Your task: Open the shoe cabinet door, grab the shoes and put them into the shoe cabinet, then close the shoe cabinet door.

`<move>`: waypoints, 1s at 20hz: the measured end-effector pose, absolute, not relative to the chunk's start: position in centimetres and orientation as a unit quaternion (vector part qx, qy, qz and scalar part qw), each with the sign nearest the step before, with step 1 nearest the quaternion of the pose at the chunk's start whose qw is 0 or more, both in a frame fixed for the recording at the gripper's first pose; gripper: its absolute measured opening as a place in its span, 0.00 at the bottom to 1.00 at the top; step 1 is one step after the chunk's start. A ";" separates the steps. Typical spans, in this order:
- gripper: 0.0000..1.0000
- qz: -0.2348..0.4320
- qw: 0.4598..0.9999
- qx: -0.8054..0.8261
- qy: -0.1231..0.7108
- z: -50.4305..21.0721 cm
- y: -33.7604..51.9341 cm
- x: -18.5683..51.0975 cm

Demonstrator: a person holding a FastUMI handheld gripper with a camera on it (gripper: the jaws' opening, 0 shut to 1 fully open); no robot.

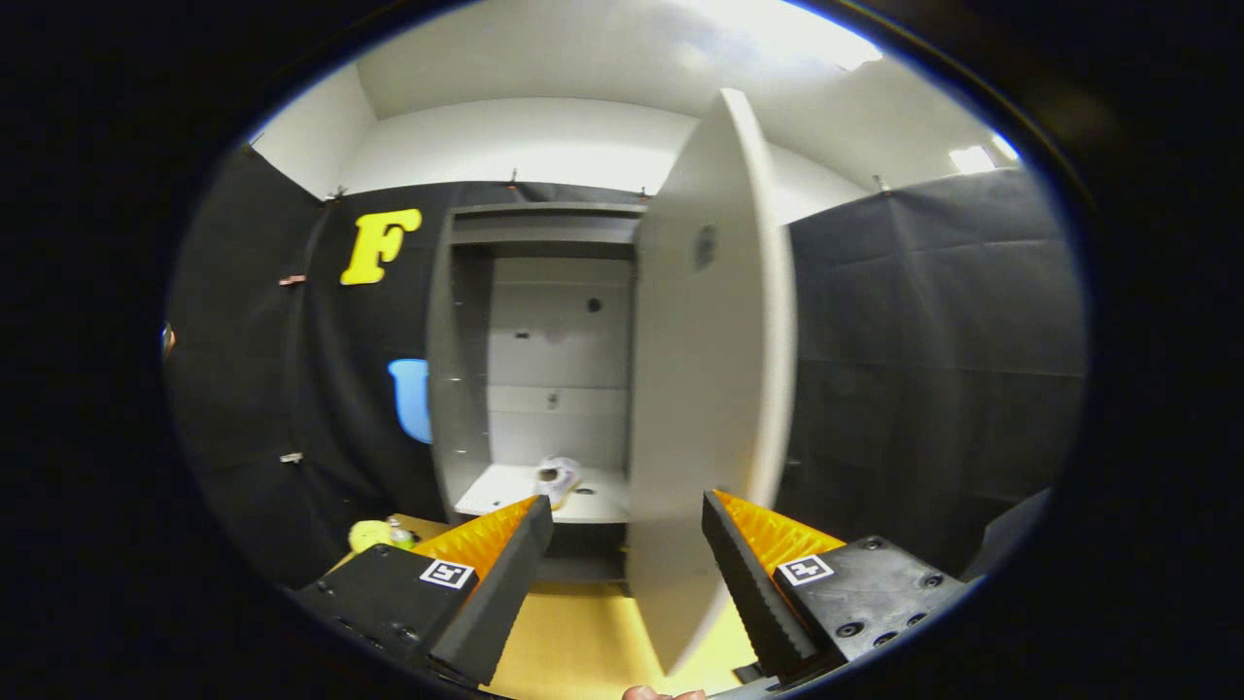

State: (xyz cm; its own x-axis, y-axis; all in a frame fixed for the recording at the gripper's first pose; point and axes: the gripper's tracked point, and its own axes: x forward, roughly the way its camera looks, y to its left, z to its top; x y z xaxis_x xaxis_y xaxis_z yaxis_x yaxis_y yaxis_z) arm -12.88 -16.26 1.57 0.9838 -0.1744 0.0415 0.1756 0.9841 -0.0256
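Note:
A tall grey shoe cabinet (466, 389) stands against the booth wall with its inside showing. Its door (709, 389) hangs open toward me, edge-on, reaching down between my fingers and nearer the right one. A small pale shoe (557, 478) lies on the cabinet's lower shelf (505, 498), just beyond my left finger. My gripper (627, 544) is open, with the door's lower part in the gap; neither finger presses on it.
A yellow-green object (371, 534) lies on the yellow floor (583, 642) left of the cabinet, beside my left finger. Black cloth walls close in on both sides. A fingertip of a person's hand (661, 693) shows below the door.

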 end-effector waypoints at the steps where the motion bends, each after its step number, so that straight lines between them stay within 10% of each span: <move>1: 0.97 -0.111 0.994 -0.010 -0.016 1.2 -18.9 -13.0; 8: 0.97 -0.205 0.978 0.000 0.020 -2.9 -30.1 -10.2; 20: 0.97 -0.106 0.991 0.056 0.055 -5.1 -20.6 -9.1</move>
State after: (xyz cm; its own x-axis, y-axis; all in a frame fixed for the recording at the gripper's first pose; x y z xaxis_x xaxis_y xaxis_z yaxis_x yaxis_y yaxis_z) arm -9.15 -20.65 -5.06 0.9712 -0.2048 -0.1216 0.2173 0.9710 0.1001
